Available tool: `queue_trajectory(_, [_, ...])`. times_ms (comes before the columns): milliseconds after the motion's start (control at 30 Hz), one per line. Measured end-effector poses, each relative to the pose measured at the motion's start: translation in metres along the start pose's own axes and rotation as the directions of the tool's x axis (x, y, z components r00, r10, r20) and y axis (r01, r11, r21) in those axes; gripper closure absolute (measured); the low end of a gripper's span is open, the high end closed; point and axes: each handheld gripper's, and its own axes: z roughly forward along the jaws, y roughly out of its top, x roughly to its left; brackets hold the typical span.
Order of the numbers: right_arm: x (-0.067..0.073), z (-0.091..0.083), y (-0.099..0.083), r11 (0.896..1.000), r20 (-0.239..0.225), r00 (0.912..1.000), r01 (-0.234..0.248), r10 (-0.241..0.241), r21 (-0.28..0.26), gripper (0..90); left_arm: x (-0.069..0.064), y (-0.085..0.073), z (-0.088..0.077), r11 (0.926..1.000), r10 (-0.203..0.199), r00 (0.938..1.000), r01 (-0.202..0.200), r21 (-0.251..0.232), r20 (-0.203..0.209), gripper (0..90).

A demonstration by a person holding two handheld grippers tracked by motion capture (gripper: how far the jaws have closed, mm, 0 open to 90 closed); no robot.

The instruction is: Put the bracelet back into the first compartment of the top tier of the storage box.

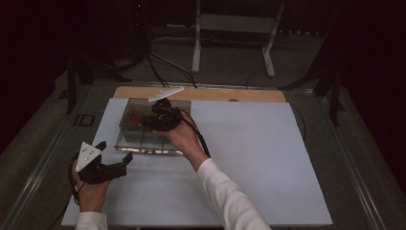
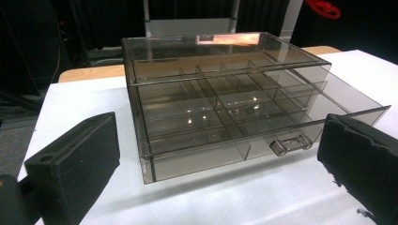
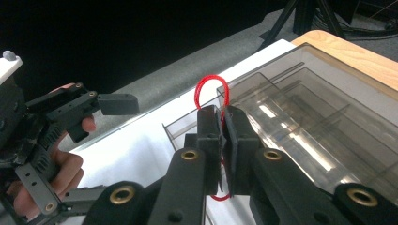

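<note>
Right gripper (image 3: 224, 133) is clamped on a thin red loop (image 3: 210, 83), probably a rubber band; the jaws are pressed nearly together with the loop sticking up above the tips and a bit of red showing below them. In the high view the right gripper (image 1: 160, 117) sits over the clear smoky plastic organizer box (image 1: 127, 125), hand above its far-left part; a red spot shows there but it's too dark and small to say exactly which compartment it is over. The box (image 2: 225, 98) stands on the white table sheet (image 1: 268, 163), toward the far-left area, with a wooden board (image 1: 258, 95) just behind it. Its drawer (image 2: 263, 136) is pulled partway out toward the person, dividers visible inside, compartments look empty from the left gripper view, small clear handle (image 2: 291, 143) on the drawer front. Left gripper (image 1: 112, 165) rests low near the front-left of the sheet, just beside the drawer's near corner, not touching it. Its jaws stand wide apart with nothing between them; the left gripper view looks straight at the box front through the gap. In the right gripper view the left gripper (image 3: 101, 105) shows farther off at left, held in a hand (image 3: 61, 164), jaws parted.
</note>
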Motion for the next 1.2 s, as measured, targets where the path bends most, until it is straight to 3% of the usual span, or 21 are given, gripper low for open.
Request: queue_trajectory(1200, [0.007,0.042,-0.008,0.999,0.038,0.9993,-0.004,0.002,0.052,86.7,0.000,0.001,-0.003,1.0000,0.005,0.9999,-0.005,-0.004,0.017,1.0])
